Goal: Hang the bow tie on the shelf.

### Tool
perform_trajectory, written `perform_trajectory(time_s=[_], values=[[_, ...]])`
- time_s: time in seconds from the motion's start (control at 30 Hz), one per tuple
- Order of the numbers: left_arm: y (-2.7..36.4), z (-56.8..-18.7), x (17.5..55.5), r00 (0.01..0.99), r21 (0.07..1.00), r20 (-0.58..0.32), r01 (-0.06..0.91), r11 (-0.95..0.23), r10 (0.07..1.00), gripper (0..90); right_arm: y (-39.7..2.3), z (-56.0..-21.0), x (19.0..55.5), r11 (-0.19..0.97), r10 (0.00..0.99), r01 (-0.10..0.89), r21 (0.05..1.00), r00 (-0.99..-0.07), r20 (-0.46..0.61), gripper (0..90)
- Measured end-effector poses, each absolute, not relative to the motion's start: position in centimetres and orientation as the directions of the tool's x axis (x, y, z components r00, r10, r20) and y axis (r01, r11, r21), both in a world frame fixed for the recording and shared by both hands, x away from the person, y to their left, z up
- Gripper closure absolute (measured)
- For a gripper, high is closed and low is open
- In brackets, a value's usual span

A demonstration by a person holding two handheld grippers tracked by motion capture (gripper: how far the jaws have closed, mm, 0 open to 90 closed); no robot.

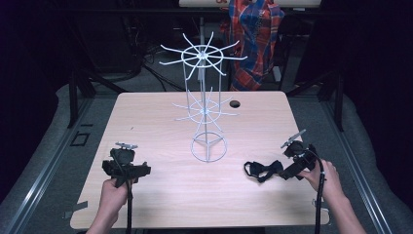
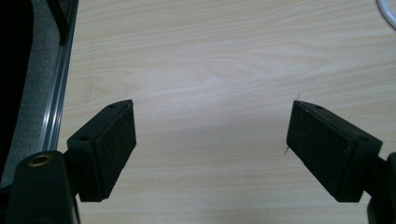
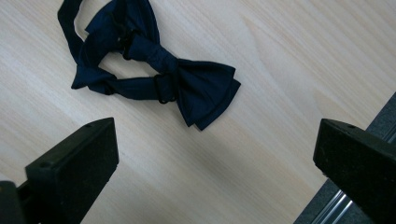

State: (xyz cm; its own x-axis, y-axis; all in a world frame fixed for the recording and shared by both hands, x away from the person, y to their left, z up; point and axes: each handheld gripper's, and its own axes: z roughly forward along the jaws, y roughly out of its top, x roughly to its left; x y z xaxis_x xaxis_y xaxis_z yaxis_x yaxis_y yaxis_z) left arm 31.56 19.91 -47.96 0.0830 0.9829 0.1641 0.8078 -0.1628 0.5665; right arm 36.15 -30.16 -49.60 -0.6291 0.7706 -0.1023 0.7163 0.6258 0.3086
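Note:
A dark navy bow tie point(image 1: 263, 169) with its strap looped lies flat on the wooden table point(image 1: 160, 195) at the right; the right gripper view shows the bow tie point(image 3: 154, 74) just ahead of the jaws. My right gripper point(image 1: 288, 170) sits beside the tie's right end, open, nothing between its pads point(image 3: 74, 168). My left gripper point(image 1: 126, 168) hovers over bare wood at the front left, open and empty; the left gripper point(image 2: 210, 140) has its jaws spread wide. A white wire display stand point(image 1: 208, 97) with two tiers of spoke hooks rises mid-table.
A round cable hole point(image 1: 235, 104) lies in the table behind the stand. A plaid shirt point(image 1: 255, 34) hangs beyond the far edge. The table's right edge and a metal rail point(image 3: 345, 205) are close to my right gripper.

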Motion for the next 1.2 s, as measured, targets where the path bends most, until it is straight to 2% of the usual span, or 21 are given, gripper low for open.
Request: perform_trajectory(time_s=[0.23, 0.73, 0.77, 0.8, 0.9, 0.97, 1.03, 1.13, 1.17, 1.2], values=[[19.8, -48.0, 31.6, 0.084, 0.564, 0.164, 0.81, -0.163, 0.983, 16.1, -29.3, -49.5, 36.8, 0.621, 0.768, 0.708, 0.337, -0.634, -0.084, 0.0], [19.7, -48.0, 31.6, 0.094, 0.563, 0.168, 0.808, -0.174, 0.981, 16.2, -27.5, -50.0, 38.7, 0.659, 0.737, 0.679, 0.322, -0.669, -0.099, 0.0], [19.7, -48.0, 31.6, 0.094, 0.564, 0.168, 0.807, -0.174, 0.981, 16.2, -27.5, -49.5, 39.1, 0.716, 0.692, 0.654, 0.242, -0.711, -0.125, 0.7], [19.7, -48.0, 31.6, 0.094, 0.564, 0.168, 0.807, -0.174, 0.981, 16.2, -27.2, -50.3, 38.8, 0.655, 0.742, 0.681, 0.325, -0.662, -0.107, 2.4], [19.7, -48.0, 31.6, 0.092, 0.564, 0.168, 0.808, -0.172, 0.981, 16.2, -26.9, -50.6, 39.1, 0.682, 0.72, 0.666, 0.302, -0.683, -0.118, 6.7], [19.7, -48.0, 31.6, 0.092, 0.564, 0.169, 0.808, -0.173, 0.981, 16.2, -26.6, -50.9, 39.3, 0.715, 0.693, 0.647, 0.265, -0.706, -0.147, 14.2], [19.7, -48.0, 31.6, 0.092, 0.564, 0.169, 0.808, -0.173, 0.981, 16.2, -26.4, -51.2, 39.4, 0.717, 0.692, 0.645, 0.266, -0.705, -0.154, 15.1], [19.7, -48.0, 31.6, 0.092, 0.564, 0.169, 0.808, -0.173, 0.981, 16.2, -25.8, -51.9, 39.4, 0.737, 0.673, 0.632, 0.237, -0.719, -0.175, 24.1], [19.7, -48.0, 31.6, 0.092, 0.563, 0.169, 0.808, -0.173, 0.981, 16.2, -25.8, -51.9, 39.4, 0.737, 0.673, 0.632, 0.237, -0.719, -0.175, 24.1], [19.7, -48.0, 31.6, 0.092, 0.563, 0.169, 0.808, -0.173, 0.981, 16.2, -25.6, -52.1, 39.4, 0.742, 0.668, 0.628, 0.236, -0.723, -0.177, 30.3]])
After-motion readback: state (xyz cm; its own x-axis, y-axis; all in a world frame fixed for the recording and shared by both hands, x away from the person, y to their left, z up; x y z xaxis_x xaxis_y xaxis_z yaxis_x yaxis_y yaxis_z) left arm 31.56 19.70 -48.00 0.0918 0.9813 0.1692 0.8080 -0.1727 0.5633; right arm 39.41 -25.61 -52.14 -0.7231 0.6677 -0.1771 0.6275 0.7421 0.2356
